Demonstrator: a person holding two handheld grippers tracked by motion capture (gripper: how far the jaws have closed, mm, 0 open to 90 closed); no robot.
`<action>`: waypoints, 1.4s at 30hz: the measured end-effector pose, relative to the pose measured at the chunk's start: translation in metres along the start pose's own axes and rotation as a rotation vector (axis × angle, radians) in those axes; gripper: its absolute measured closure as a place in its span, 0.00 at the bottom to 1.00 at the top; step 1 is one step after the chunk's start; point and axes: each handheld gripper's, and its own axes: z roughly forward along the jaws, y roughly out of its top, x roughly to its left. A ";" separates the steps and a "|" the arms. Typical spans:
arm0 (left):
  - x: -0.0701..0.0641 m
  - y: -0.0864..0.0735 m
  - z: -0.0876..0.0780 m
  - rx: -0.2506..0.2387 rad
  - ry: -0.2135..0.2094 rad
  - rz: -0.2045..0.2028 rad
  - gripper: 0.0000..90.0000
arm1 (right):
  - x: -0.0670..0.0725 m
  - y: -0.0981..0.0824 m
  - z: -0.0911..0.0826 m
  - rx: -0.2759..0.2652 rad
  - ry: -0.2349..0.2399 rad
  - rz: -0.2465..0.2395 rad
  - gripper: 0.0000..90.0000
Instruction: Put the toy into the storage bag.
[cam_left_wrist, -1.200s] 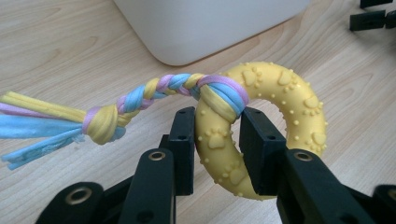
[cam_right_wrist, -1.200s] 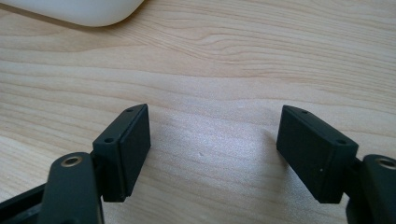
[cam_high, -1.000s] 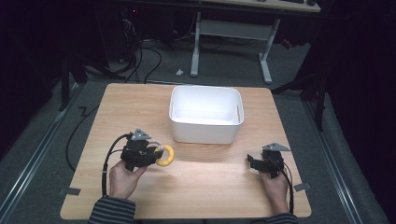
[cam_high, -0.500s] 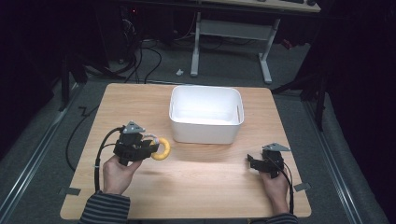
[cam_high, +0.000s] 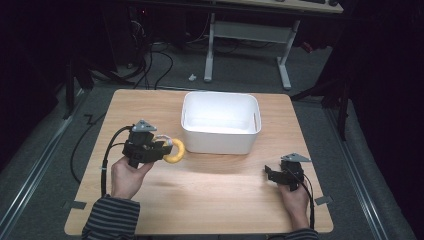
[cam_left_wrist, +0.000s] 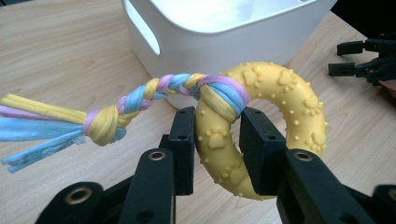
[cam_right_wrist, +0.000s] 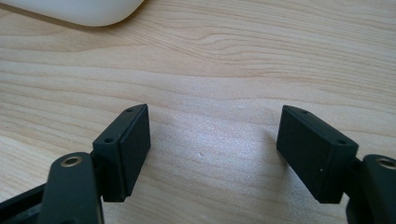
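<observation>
Table carries a white bin, empty so far; left of the bin, the left gripper clamps a yellow ring toy (braided rope tail attached), lifted but not yet dropped in; right gripper rests near the bin, jaws apart, holding nothing.

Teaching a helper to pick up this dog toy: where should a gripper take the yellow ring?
Across the ring's band beside the rope knot, as the left gripper does: the band fits between the pads, one through the hole; the bumps probably resist slipping.
</observation>
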 end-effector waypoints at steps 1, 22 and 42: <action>-0.001 0.002 0.000 -0.001 0.000 0.004 0.74 | 0.000 0.000 0.000 0.000 0.000 0.000 0.29; -0.017 0.049 0.011 0.006 -0.017 0.092 0.74 | 0.000 0.000 0.000 -0.001 0.000 -0.002 0.29; -0.023 0.084 0.038 0.016 -0.041 0.127 0.74 | 0.000 0.000 0.000 -0.001 0.000 -0.003 0.29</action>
